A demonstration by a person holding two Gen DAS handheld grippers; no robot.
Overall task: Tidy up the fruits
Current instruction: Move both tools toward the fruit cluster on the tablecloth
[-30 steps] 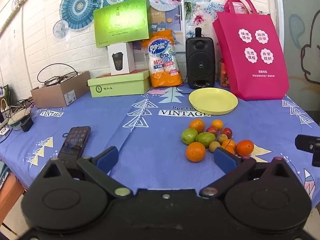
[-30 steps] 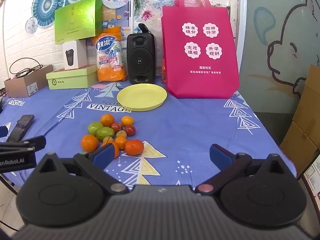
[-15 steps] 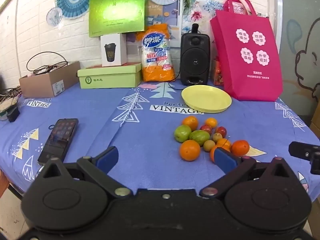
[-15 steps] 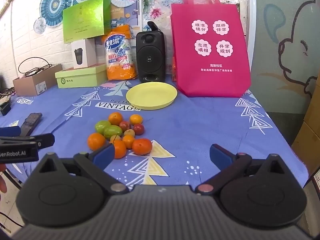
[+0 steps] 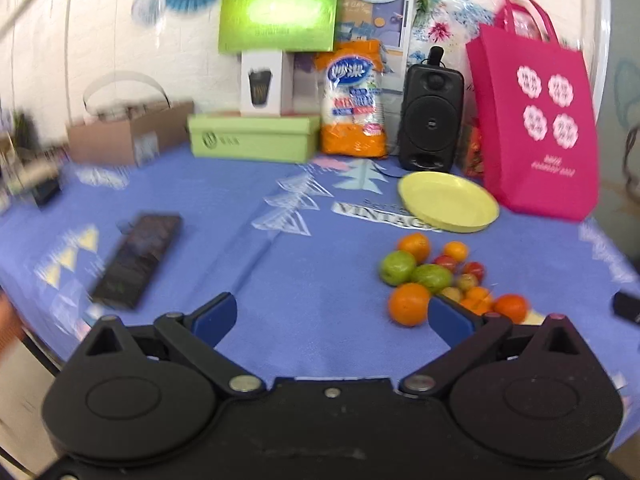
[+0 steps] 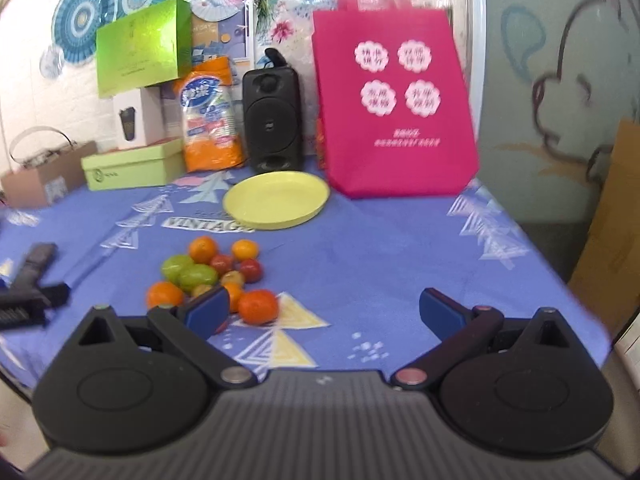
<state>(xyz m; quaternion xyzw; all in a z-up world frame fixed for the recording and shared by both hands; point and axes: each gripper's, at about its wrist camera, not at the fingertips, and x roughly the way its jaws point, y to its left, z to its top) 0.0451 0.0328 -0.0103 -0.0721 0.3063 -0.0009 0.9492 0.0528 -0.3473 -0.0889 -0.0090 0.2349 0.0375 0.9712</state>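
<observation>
Blue-clothed table (image 6: 380, 248): fruits (image 6: 212, 276) piled near front, plate (image 6: 276, 200) empty behind. Left gripper (image 5: 332, 316) and right gripper (image 6: 324, 308) both wide open, holding nothing. Pre-grasp step; next, close on one fruit

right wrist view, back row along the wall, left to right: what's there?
cardboard box → flat green box → orange-and-white packet → black speaker → pink tote bag
</observation>
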